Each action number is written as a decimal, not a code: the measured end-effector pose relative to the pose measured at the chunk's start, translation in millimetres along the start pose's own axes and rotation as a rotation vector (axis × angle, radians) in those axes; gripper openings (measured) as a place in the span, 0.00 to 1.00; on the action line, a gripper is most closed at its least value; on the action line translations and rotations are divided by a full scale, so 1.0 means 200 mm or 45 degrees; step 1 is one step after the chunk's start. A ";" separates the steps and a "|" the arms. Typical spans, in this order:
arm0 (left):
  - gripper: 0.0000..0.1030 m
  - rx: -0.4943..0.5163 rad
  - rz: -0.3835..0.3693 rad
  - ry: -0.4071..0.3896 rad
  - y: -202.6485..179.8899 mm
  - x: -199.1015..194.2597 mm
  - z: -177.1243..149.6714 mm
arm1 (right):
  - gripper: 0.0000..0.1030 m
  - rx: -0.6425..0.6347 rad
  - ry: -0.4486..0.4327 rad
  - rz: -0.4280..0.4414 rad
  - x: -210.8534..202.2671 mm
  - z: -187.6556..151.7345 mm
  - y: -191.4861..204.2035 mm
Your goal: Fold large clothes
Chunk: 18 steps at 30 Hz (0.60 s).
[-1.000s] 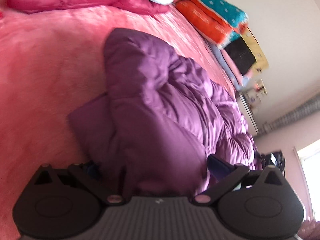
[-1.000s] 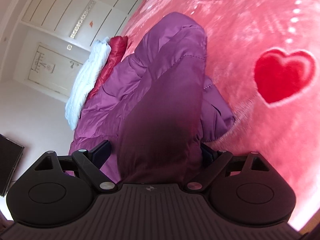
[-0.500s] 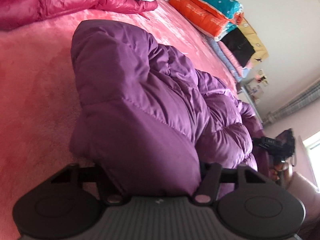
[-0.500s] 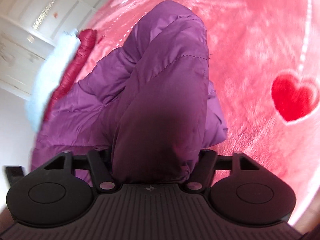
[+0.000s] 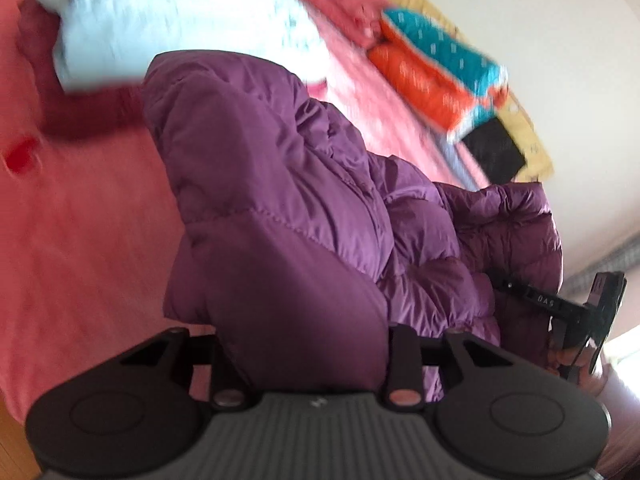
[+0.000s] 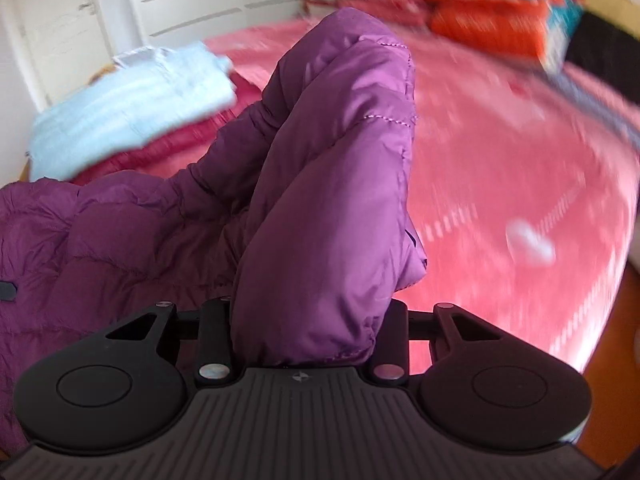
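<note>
A large purple puffer jacket (image 5: 304,208) hangs lifted over a pink bedspread (image 5: 80,224). My left gripper (image 5: 308,356) is shut on one bunched edge of the jacket, which fills the gap between its jaws. My right gripper (image 6: 308,332) is shut on another bunched part of the same jacket (image 6: 328,184). The fingertips of both grippers are hidden by the fabric. The right gripper's dark frame (image 5: 568,312) shows at the far right of the left wrist view.
A folded light blue garment (image 6: 128,108) lies on a dark red one (image 6: 160,148) at the far side of the bed. Orange and teal folded bedding (image 5: 436,76) is stacked by the wall. White wardrobe doors (image 6: 200,0) stand behind the bed.
Both grippers closed on the jacket and have lifted it off the bedspread. Both views have swung round, and the frames now show motion blur.
</note>
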<state>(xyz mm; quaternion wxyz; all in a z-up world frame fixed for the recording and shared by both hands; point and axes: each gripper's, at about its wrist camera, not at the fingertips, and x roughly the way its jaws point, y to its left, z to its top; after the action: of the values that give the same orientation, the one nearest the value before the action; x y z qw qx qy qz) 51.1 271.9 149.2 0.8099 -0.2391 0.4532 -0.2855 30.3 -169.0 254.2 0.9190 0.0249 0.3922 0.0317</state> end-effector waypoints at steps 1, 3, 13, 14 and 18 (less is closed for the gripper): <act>0.33 -0.004 0.000 -0.038 0.00 -0.04 0.03 | 0.47 -0.017 -0.023 0.010 0.00 0.09 0.04; 0.33 -0.018 -0.002 -0.110 -0.01 -0.12 0.09 | 0.47 -0.066 -0.076 0.029 0.01 0.25 0.12; 0.33 -0.120 0.072 -0.480 0.17 -0.30 0.49 | 0.47 -0.411 -0.407 0.070 0.21 0.92 0.62; 0.33 -0.160 0.074 -0.517 0.22 -0.30 0.52 | 0.47 -0.450 -0.432 0.062 0.25 0.96 0.67; 0.34 -0.280 0.133 -0.628 0.39 -0.21 0.58 | 0.47 -0.611 -0.528 0.043 0.39 1.04 0.88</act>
<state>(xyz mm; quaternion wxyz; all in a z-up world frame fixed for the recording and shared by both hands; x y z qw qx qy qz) 153.6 371.9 180.5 0.8786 -0.3643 0.2822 -0.1254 227.3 9.1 355.0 0.9584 -0.1802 0.1773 0.1328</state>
